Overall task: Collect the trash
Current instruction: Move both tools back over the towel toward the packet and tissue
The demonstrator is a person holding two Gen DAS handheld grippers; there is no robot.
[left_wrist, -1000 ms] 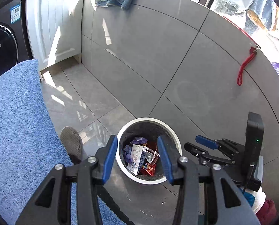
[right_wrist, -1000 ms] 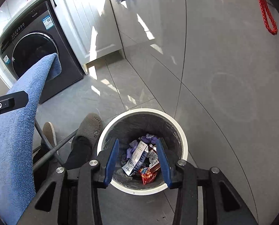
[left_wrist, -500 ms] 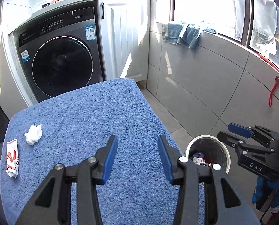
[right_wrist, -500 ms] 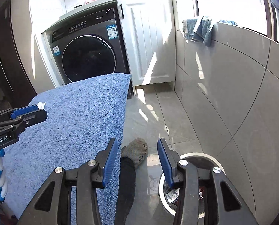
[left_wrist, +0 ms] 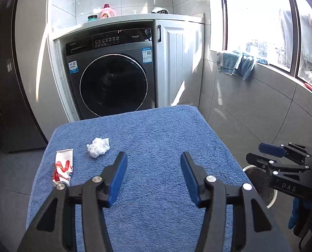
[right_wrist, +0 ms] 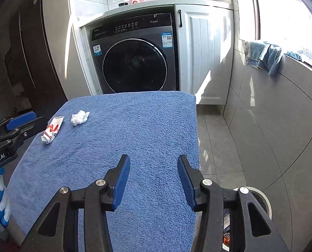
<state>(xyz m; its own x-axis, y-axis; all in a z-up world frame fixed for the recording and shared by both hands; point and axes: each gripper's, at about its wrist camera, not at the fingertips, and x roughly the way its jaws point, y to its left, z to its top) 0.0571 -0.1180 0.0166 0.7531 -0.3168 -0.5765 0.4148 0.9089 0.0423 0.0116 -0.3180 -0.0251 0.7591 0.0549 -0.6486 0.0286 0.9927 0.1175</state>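
While both grippers hang above the blue towel (left_wrist: 156,138) that covers the table, the left gripper (left_wrist: 153,163) fills the bottom of its frame with its jaws opening and nothing between them, and the right gripper (right_wrist: 153,166) at the bottom of its own frame is opening too, also empty. At the lower right of each frame the white rim of the trash bin (right_wrist: 263,197) shows on the floor beside the table. Further away, at the left of the towel, lie a red and white wrapper (left_wrist: 64,167) and just beside it a crumpled white tissue (left_wrist: 98,147), apart from both grippers. Behind the table, in the upper middle, stands a dark washing machine (left_wrist: 111,77), and a blue cloth (left_wrist: 238,65) hangs under the window at the right.
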